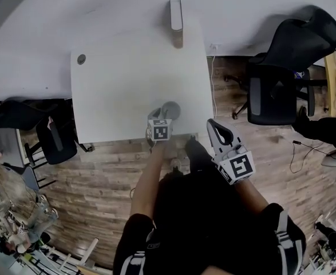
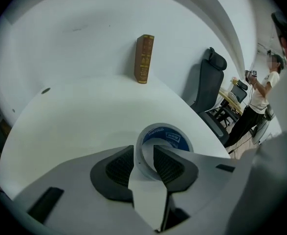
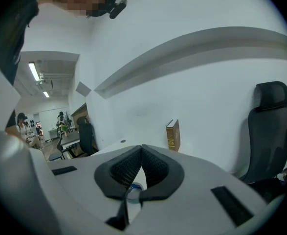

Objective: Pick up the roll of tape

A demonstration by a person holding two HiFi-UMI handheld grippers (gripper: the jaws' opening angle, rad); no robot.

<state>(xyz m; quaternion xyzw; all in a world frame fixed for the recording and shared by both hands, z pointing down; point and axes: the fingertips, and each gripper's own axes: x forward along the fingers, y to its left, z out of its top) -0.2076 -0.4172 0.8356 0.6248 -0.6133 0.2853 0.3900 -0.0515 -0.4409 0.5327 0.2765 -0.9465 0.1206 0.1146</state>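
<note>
Tape roll: lies flat on the white bench, close to its near edge, right of middle.
Left claw: released, pads wide. I read one pad outside the roll's near wall and the other inside its hole. Contact unclear, probably none.
Right claw: clenched on nothing, beside the bench's near right corner.
Book: upright at the far edge.

One roll of tape and one brown book are sitting on the single white tabletop. Two grippers are showing, the left gripper and the right gripper. Two black chairs are standing by, a right chair and a left chair.
</note>
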